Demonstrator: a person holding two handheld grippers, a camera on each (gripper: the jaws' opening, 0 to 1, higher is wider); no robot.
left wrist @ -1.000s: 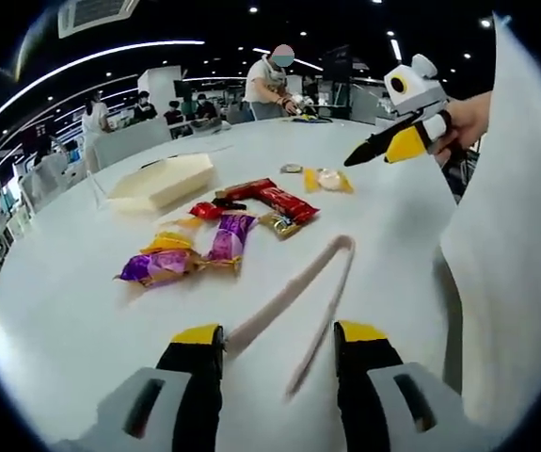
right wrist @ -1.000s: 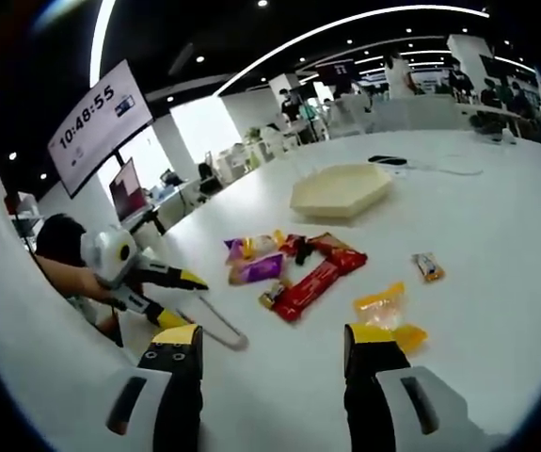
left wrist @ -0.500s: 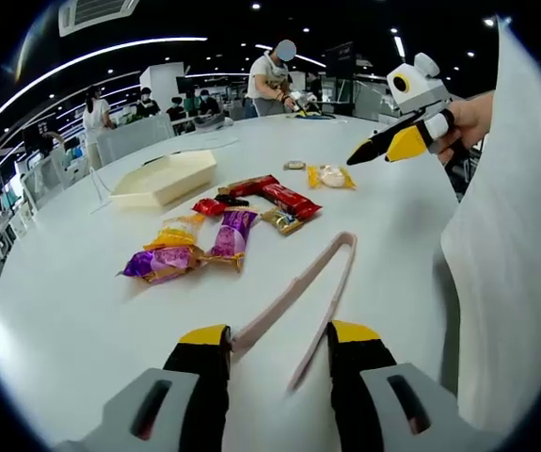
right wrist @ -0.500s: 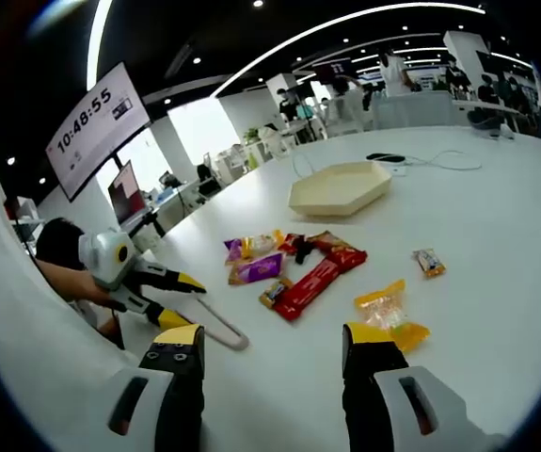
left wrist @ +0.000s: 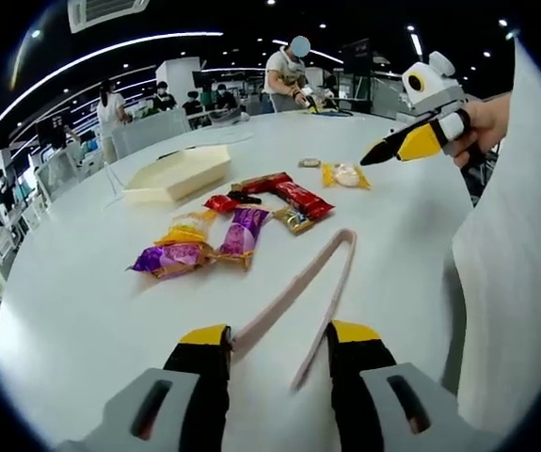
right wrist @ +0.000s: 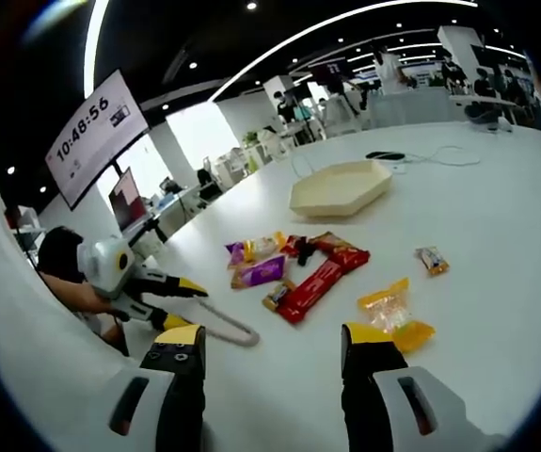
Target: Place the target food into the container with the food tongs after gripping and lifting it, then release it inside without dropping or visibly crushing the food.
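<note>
Your workspace is a broad white table (left wrist: 82, 311), and everything sits toward its middle, away from the edges. The largest item on it is the cream hexagonal tray (right wrist: 341, 188), the container, lying flat and empty beyond the snacks, well apart from both of your grippers; in the left gripper view the same tray (left wrist: 181, 172) sits past the far end of the wrapper cluster.

Next in size, the pale pink food tongs (left wrist: 298, 292) lie flat on the table with their arms spread, the open ends toward your left gripper (left wrist: 275, 344). That gripper's jaws stand apart, one on each side of the tong arms, and you cannot tell whether they touch them. In the right gripper view the tongs (right wrist: 228, 327) lie just in front of that gripper's yellow tips.

Your right gripper (right wrist: 275, 344) hangs above the table with its jaws apart, gripping nothing; the orange clear-wrapped snack (right wrist: 390, 309) lies just beyond its right jaw.

The snacks lie in a loose cluster between tongs and tray: two long red bars (right wrist: 322, 273), purple wrappers (left wrist: 242, 231) beside a yellow-and-purple packet (left wrist: 171, 256), then a small gold-wrapped piece (left wrist: 294, 219), and a tiny candy (right wrist: 431, 261) off by itself.
</note>
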